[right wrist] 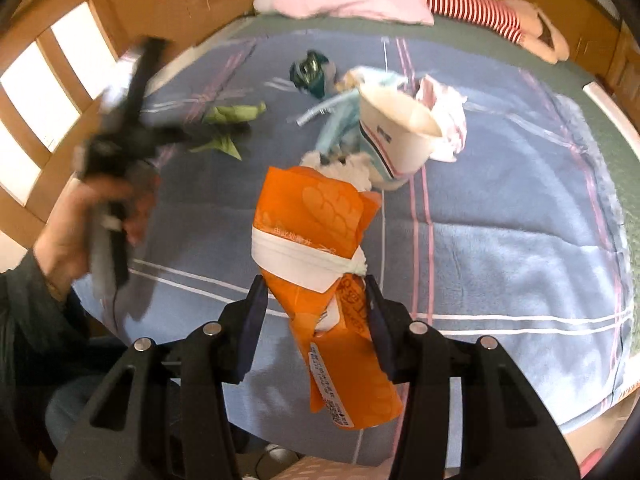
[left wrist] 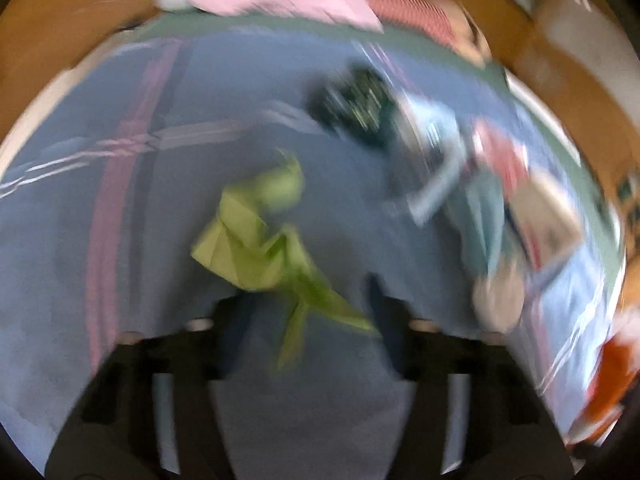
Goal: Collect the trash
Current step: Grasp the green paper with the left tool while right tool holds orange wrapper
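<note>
Right gripper [right wrist: 316, 300]: jaws closed partway on the crumpled orange plastic wrapper [right wrist: 320, 236], held above the blue plaid blanket [right wrist: 500, 240] on the bed. Left gripper [left wrist: 308, 312]: jaws spread wide, nothing between them, poised over the crumpled green paper [left wrist: 260, 236]; view blurred. White paper cup [right wrist: 400, 136] lies tipped among more litter nearby.

Left wrist view motion-blurred throughout: green wrapper [left wrist: 260, 236] and dark wrapper [left wrist: 356, 108] indistinct; left tongs [right wrist: 132, 136] smeared.
</note>
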A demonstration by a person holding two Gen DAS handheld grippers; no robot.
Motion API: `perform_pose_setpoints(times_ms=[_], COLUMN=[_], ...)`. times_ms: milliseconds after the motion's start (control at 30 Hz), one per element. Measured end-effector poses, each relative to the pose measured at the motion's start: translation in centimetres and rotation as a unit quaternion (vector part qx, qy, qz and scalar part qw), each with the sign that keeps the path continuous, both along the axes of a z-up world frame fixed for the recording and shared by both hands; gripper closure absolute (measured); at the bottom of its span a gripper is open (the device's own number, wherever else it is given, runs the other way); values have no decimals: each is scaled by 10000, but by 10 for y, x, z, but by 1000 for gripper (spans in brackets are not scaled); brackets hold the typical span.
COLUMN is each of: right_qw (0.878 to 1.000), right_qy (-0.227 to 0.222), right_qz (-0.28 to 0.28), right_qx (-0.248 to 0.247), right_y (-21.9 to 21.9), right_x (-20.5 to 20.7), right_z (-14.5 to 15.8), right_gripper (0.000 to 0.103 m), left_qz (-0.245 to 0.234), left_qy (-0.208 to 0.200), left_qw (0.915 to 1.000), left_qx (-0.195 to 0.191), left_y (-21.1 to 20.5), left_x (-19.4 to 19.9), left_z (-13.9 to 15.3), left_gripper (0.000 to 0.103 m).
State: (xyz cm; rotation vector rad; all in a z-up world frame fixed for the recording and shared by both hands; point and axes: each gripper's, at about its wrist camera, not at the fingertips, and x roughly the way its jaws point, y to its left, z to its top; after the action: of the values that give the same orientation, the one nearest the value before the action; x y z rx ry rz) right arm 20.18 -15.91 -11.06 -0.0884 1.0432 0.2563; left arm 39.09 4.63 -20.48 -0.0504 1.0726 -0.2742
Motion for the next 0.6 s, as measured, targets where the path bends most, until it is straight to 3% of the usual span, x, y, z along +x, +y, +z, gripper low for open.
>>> perform_pose_setpoints(times_ms=[67,100,133,267,467,567,600], right_qw=[9997,9994,9991,9974,9969,9961,9938], right_qy=[-208,-296,-364,-660,-770,-747,-538], right_qz=[34,53,60,32,-169,-152,-112], right_qx=[-158,-174,-194,-285,30,437,966], right_y=[8,10,10,10,-2,-11,-20], right_x=[-9,-13,-16,-27,-38,-45,-43], right_z=[7,12,15,29,37,44,43], right_gripper=[55,55,55,55,55,55,55], left_qz=[-164,-222,-216,-68,49,104,151], left_qy=[-176,-157,-144,-480,-1302,-1584,-1587], left_qw=[9995,9994,9995,9986,9913,9873,9872], left_qx=[182,196,158,192,196,110,91], left_y=[-5,-5,-3,6,10,14,17], left_x=[-7,-8,-9,-27,-81,-113,-123], left_z=[-2,-2,-1,19,81,101,102], left_gripper=[70,84,90,94,98,98,98])
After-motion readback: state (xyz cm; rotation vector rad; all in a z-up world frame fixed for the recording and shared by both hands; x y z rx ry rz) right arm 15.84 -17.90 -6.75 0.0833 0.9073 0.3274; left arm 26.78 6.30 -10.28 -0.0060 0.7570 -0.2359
